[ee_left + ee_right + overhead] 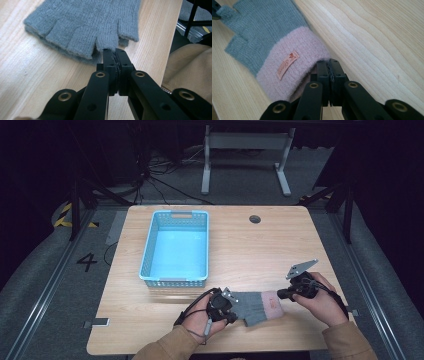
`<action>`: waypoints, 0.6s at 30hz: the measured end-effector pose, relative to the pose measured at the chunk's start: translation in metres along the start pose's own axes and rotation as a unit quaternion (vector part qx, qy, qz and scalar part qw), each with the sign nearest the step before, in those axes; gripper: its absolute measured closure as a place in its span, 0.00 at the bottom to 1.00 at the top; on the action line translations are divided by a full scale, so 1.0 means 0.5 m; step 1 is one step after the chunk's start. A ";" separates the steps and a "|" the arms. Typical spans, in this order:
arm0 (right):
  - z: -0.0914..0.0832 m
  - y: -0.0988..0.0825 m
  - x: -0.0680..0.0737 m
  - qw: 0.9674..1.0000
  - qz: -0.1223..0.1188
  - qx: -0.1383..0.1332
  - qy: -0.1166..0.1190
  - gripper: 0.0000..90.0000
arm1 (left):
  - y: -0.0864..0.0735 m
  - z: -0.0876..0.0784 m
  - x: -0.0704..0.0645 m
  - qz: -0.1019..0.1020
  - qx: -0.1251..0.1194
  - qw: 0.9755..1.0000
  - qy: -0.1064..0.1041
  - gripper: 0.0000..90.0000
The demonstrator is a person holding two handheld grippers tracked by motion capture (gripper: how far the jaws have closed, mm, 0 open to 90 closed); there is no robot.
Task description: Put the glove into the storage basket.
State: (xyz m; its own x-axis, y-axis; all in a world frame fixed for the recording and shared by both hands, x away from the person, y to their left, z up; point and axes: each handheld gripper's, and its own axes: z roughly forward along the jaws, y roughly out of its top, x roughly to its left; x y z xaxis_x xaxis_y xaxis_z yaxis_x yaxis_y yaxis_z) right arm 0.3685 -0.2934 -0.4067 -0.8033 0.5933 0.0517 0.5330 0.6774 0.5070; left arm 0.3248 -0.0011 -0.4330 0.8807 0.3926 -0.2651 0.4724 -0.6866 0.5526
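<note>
A grey fingerless glove (255, 306) with a pink cuff lies flat on the wooden table (260, 250) near its front edge, between my two grippers. My left gripper (233, 309) is at the finger end. In the left gripper view its jaws (115, 51) are closed together, pinching the edge of one finger stub of the glove (87, 22). My right gripper (281, 295) is at the cuff end. In the right gripper view its jaws (329, 61) are shut on the rim of the pink cuff (294, 75), which bears a small orange label and sits slightly raised off the wood.
A light blue plastic basket (148, 250) stands empty at the table's back left. A round cable hole (255, 219) sits at the back centre. The table's front edge runs just behind the left gripper, by a tan sleeve (190, 65).
</note>
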 end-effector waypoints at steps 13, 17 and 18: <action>0.007 -0.009 -0.006 1.000 0.013 0.008 -0.007 0.91 | -0.006 0.011 0.010 -0.010 0.015 1.000 0.001 0.93; -0.005 -0.013 -0.009 1.000 0.016 0.004 -0.015 0.90 | -0.007 0.014 0.012 -0.014 0.015 1.000 0.005 0.93; -0.005 -0.013 -0.009 1.000 0.016 0.004 -0.015 0.90 | -0.007 0.015 0.012 -0.015 0.016 1.000 0.007 0.93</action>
State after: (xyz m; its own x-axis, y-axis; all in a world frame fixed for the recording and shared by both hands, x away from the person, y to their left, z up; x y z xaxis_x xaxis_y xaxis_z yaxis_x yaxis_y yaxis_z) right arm 0.3680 -0.3018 -0.4081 -0.7779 0.6270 0.0412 0.5596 0.6615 0.4993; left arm 0.3286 -0.0008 -0.4423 0.8660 0.4209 -0.2699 0.4991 -0.6944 0.5184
